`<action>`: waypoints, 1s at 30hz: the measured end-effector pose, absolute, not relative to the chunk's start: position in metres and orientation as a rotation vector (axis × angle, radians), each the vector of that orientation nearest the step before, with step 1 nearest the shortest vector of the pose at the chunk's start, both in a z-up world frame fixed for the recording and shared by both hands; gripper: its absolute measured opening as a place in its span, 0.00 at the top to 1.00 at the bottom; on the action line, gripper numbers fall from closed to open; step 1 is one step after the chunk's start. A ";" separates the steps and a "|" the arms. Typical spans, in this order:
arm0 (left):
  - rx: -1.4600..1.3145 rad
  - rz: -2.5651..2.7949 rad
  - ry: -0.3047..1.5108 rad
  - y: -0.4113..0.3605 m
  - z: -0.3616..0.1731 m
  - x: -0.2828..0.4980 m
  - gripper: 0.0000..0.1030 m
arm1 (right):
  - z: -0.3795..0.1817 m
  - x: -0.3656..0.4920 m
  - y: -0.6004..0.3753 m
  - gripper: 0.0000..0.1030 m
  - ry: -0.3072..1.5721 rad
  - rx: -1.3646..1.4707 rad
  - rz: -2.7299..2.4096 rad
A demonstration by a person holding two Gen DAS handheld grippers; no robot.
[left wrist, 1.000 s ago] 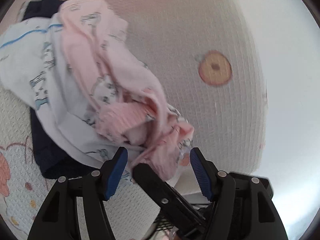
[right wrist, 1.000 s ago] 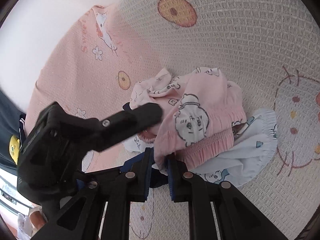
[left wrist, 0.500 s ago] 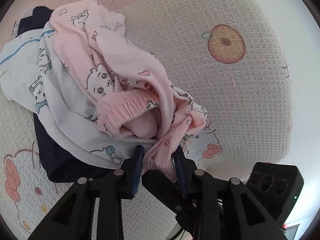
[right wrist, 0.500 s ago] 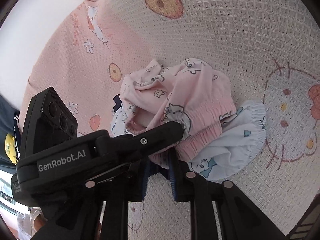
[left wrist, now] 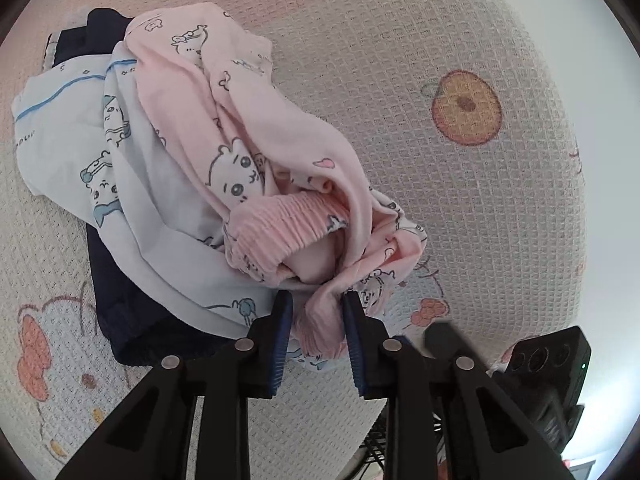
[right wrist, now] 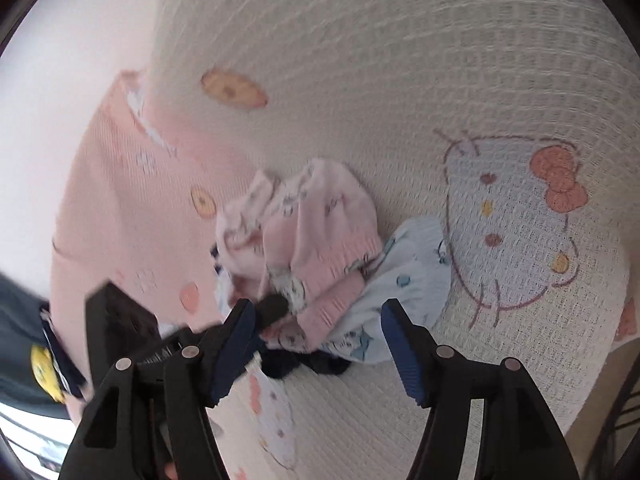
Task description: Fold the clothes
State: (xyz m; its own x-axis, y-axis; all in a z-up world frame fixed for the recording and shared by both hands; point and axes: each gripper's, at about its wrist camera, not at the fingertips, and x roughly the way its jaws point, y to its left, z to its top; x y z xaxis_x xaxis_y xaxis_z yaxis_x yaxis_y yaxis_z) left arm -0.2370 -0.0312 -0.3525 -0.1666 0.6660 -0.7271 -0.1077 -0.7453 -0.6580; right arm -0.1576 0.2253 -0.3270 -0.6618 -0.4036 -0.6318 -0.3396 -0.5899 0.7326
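A heap of small garments lies on a cream waffle-weave blanket printed with cartoon cats and orange fruit. Read from left to right in the left wrist view, the heap consists of a dark navy garment at the bottom, a pale blue cartoon-print garment spread over it, and a pink cartoon-print garment with a ribbed elastic waistband on top, its gathered waistband turned toward the camera. The left gripper sits at the near edge of the heap, its blue-padded jaws closing, with a bunched fold of the pink garment between them and both pads pressing on the cloth. To its right in the same view, the black body of the other gripper is visible low in the frame, beside the heap. In the right wrist view, which is blurred, the right gripper stands just in front of the heap, its jaws opening and already wide apart; no cloth is between the pads, and the pink and pale blue garments lie just beyond the fingertips. A black finger of the left gripper reaches into the pink cloth beside the right gripper's left pad. A pink waffle-weave panel of the blanket lies left of the heap.
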 end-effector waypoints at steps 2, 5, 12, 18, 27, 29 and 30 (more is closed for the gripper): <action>-1.583 1.967 -0.626 -0.028 -0.351 -0.234 0.78 | -0.334 -0.157 0.227 0.32 -1.527 1.207 -2.409; -1.582 1.970 -0.619 -0.024 -0.349 -0.235 0.78 | -0.352 -0.163 0.225 0.32 -1.724 1.078 -2.246; -1.609 1.952 -0.654 -0.042 -0.352 -0.226 0.78 | -0.386 -0.166 0.229 0.34 -2.086 0.906 -2.006; -1.609 1.934 -0.680 -0.041 -0.354 -0.220 0.78 | -0.385 -0.169 0.234 0.49 -2.123 0.805 -2.024; -1.603 1.993 -0.610 0.030 -0.330 -0.254 0.78 | -0.392 -0.178 0.223 0.89 -2.099 0.900 -2.054; -1.590 1.996 -0.609 0.032 -0.326 -0.253 0.78 | -0.384 -0.180 0.223 0.89 -2.019 0.912 -2.114; -1.593 1.988 -0.622 0.033 -0.324 -0.254 0.78 | -0.377 -0.181 0.222 0.89 -1.958 0.928 -2.164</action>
State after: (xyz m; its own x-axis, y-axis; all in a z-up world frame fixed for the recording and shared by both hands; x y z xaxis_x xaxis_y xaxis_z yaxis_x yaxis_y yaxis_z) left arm -0.2540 0.0327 -0.3243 -0.1791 0.6454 -0.7426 -0.1073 -0.7631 -0.6373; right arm -0.1811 0.2218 -0.3774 -0.8135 -0.4427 -0.3772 -0.3313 -0.1803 0.9261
